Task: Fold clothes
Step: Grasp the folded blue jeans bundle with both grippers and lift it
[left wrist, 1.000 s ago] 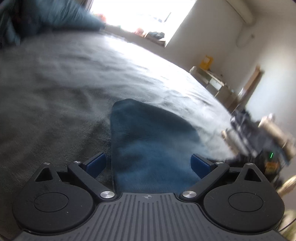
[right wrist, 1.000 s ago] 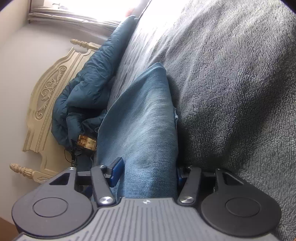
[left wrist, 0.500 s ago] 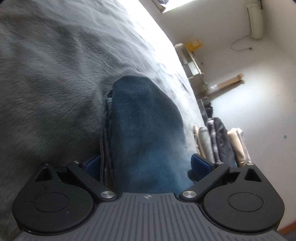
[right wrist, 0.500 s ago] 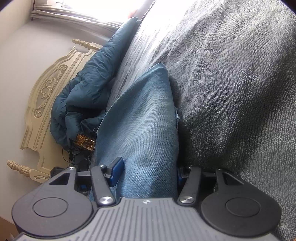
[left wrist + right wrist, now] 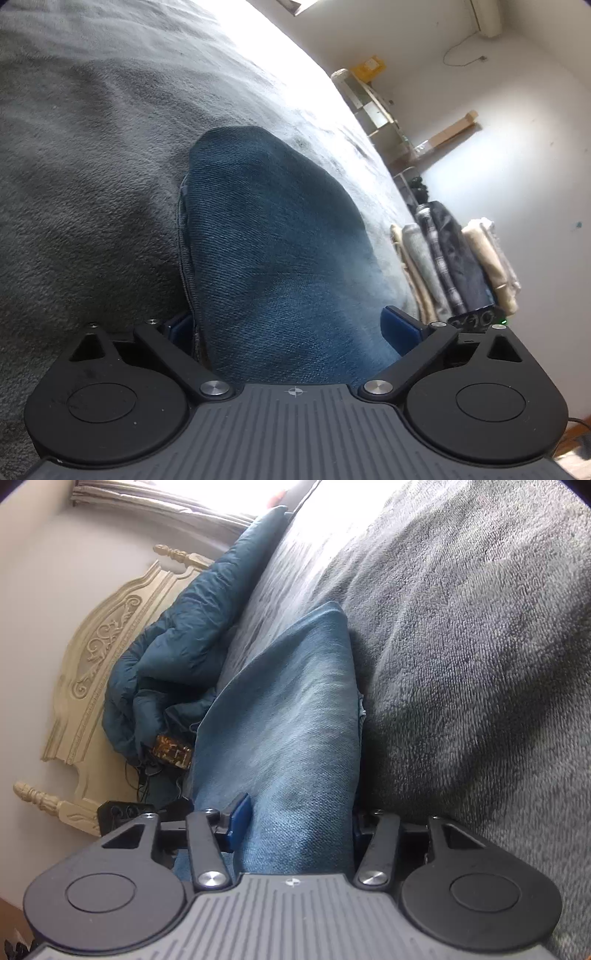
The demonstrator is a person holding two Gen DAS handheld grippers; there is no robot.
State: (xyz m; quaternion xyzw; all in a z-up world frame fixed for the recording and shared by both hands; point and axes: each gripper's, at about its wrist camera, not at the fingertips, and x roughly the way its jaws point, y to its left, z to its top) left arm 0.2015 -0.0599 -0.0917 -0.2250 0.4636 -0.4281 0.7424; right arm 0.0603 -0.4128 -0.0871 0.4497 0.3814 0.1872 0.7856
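Note:
Folded blue jeans lie on a grey fleece bedspread. My left gripper straddles the near end of the jeans, its blue pads wide apart on either side of the thick fold. In the right wrist view the same jeans run away from me. My right gripper has its jaws around the fold, narrower than the left, and the denim fills the gap between the pads. The right pad is mostly hidden behind the denim.
A dark teal quilt is bunched against a cream carved headboard. A stack of folded clothes stands beyond the bed's edge, near shelves by the white wall. The grey bedspread spreads to the right.
The left gripper has rolled and closed in over the jeans, so the fold now fills its jaws. The right gripper has barely moved.

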